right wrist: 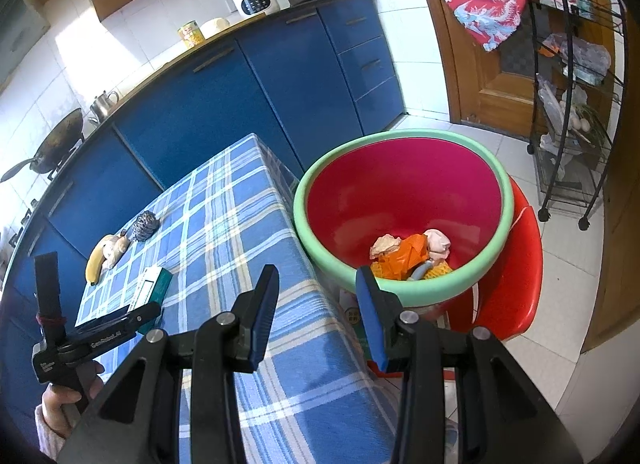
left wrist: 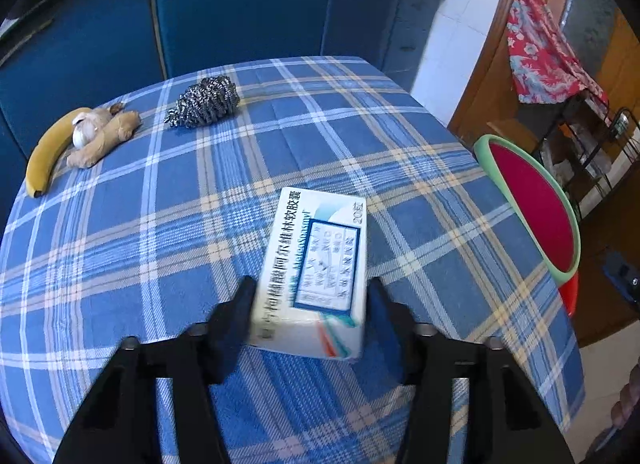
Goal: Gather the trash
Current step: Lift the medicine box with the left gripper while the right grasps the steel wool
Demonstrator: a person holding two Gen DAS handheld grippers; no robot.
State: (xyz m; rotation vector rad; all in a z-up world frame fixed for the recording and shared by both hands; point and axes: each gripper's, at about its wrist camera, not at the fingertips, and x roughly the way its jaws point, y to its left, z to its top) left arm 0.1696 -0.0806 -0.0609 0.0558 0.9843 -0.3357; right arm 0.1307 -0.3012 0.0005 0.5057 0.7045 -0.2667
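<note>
Plaid tablecloth (left wrist: 160, 244) offers little friction: left gripper (left wrist: 310, 300) brackets medicine box (left wrist: 316, 268), grip unconfirmed, risking slippage before basin (left wrist: 486, 143) at 3 o'clock; right gripper (right wrist: 316, 296) stands open, empty.

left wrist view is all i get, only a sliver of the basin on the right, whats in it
Observer: The basin already holds crumpled paper and an orange wrapper.
Operator: what is it standing on
Observer: A red plastic stool, just off the edge of the table.
Operator: where's the right gripper, want to bring my medicine box over
Observer: The right gripper is open and empty, hovering over the table edge right beside the basin.
</note>
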